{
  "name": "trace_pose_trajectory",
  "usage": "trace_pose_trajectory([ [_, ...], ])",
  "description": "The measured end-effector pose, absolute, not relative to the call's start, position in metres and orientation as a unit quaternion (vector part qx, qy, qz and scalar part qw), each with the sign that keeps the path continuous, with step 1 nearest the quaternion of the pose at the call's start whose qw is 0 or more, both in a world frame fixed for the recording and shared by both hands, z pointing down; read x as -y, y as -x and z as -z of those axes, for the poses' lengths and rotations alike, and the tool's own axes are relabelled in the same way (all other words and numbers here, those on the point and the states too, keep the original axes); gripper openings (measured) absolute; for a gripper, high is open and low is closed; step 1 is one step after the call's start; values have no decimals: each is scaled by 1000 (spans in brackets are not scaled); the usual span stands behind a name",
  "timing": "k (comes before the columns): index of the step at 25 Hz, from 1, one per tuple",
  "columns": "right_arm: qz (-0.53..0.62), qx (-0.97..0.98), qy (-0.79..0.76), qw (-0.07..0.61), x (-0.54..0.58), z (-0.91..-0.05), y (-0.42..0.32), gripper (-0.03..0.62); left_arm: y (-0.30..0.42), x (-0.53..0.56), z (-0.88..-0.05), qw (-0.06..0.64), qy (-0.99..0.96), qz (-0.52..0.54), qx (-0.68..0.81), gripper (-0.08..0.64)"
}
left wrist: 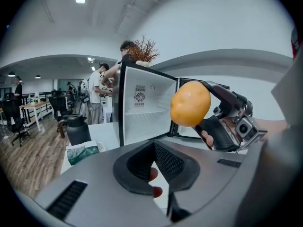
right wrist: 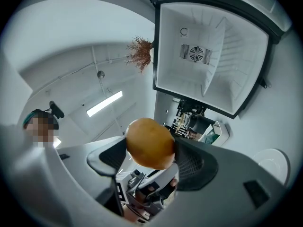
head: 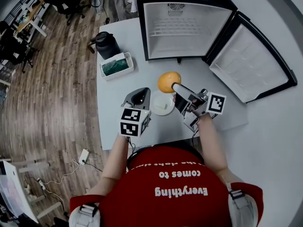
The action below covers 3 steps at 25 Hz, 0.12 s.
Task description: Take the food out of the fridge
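The fridge (head: 184, 30) stands at the far edge of the counter (head: 113, 96) with its door (head: 251, 65) swung wide open toward the right. Inside, the white shelves look bare, and I see nothing in the door racks either.

The food (head: 168, 82), a round orange-yellow piece, is outside the fridge. It is in the air over the middle of the counter, in front of the fridge and just at the far rim of a white plate (head: 162, 104). The right gripper (right wrist: 150, 148) has it: its two fingers are closed on the food from both sides, and the food fills the gap between them.

The left gripper (head: 141, 96) is just beside the near-left rim of the plate. Its fingers are brought together at the tips and they grasp nothing.

Near the far-left corner of the counter there are a black jug (head: 107, 44) and a small white tray (head: 116, 65) with something green in it. Both are well apart from the grippers.

In my judgement the main part of the task is done, because the food is out and the fridge seems empty. What remains is to put the food down, and the plate under it looks like the natural place. The food is not yet resting on anything.
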State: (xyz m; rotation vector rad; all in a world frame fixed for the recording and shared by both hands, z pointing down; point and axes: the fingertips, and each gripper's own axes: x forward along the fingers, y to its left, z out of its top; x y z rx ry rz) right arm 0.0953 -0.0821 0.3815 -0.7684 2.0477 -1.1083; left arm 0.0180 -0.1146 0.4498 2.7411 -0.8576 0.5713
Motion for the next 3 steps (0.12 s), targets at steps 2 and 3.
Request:
trace_pose_trajectory([
  [2,424,-787,294,338,82,-380,-95,311,-19,114,-449,105,-932,-192,289,0],
  [3,424,-787,293,339,82,-379,-95,311,-20,114,-448,105,-932,-191,288,0],
])
